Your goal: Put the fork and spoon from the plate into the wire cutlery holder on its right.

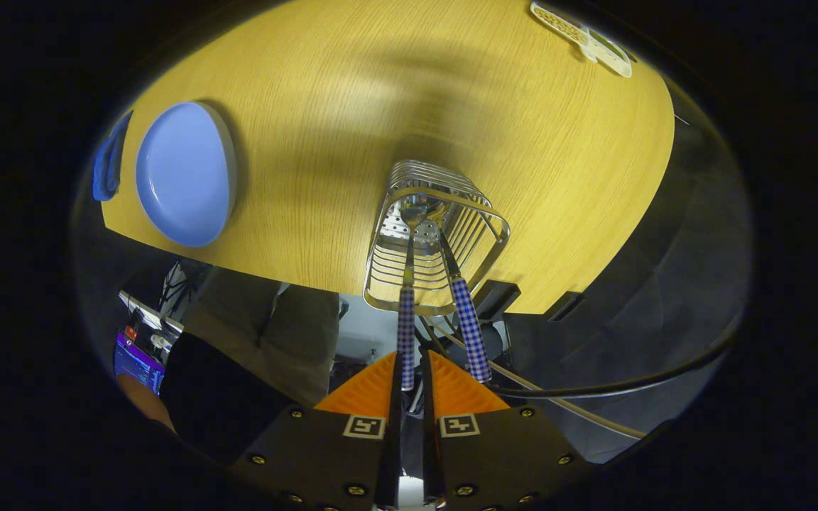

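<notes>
While the gripper looks down over the edge of the pale wooden table, its two fingers are clenched on the blue-and-white checked handle of one metal utensil, which runs straight ahead from between the fingertips down into the silver wire cutlery holder. Its working end sits low in the holder against the perforated base; whether it is the fork or the spoon cannot be told. A second utensil with the same checked handle leans just beside it, its handle sticking out over the holder's near rim, free of the fingers. Well apart from the holder, across the table, lies the round light-blue plate, with nothing on it. A white perforated object rests at the table's far edge
</notes>
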### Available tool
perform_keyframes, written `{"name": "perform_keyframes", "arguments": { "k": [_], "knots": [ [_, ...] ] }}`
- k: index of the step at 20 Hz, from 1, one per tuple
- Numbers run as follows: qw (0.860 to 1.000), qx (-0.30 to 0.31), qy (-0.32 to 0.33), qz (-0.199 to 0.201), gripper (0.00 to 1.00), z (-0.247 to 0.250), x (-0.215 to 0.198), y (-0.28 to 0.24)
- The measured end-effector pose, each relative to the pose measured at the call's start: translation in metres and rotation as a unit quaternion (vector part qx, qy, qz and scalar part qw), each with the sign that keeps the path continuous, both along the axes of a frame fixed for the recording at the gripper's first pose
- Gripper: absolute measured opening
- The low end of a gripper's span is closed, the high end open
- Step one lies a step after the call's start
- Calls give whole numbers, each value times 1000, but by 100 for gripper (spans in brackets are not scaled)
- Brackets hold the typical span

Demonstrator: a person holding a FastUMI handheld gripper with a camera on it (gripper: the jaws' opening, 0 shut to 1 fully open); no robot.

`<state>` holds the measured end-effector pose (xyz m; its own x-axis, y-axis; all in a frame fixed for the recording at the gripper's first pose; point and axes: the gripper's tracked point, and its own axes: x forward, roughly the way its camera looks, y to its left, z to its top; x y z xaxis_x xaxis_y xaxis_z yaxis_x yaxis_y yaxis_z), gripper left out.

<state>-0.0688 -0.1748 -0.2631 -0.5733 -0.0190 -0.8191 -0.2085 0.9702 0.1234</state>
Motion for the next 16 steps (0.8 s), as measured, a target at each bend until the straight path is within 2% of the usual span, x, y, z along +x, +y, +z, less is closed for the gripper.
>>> {"name": "perform_keyframes", "arguments": {
  "k": [2,4,5,7,9,10,12,13,14,15,16],
  "knots": [
    [1000,3,-8,-1,14,0,0,0],
    [1000,4,-12,-4,22,1,-3,0],
    [1000,3,-13,-7,22,4,-4,0],
    [1000,4,-17,-12,32,11,-8,-2],
    [999,2,-30,-19,33,18,-13,-4],
    [999,1,-39,-23,52,22,-17,-7],
    [998,1,-53,-37,78,28,-27,-10],
    [997,2,-60,-45,78,32,-32,-11],
    [996,4,-70,-51,85,35,-36,-11],
    [995,5,-87,-58,99,39,-41,-10],
    [991,13,-110,-69,98,43,-42,-6]
  ]
}}
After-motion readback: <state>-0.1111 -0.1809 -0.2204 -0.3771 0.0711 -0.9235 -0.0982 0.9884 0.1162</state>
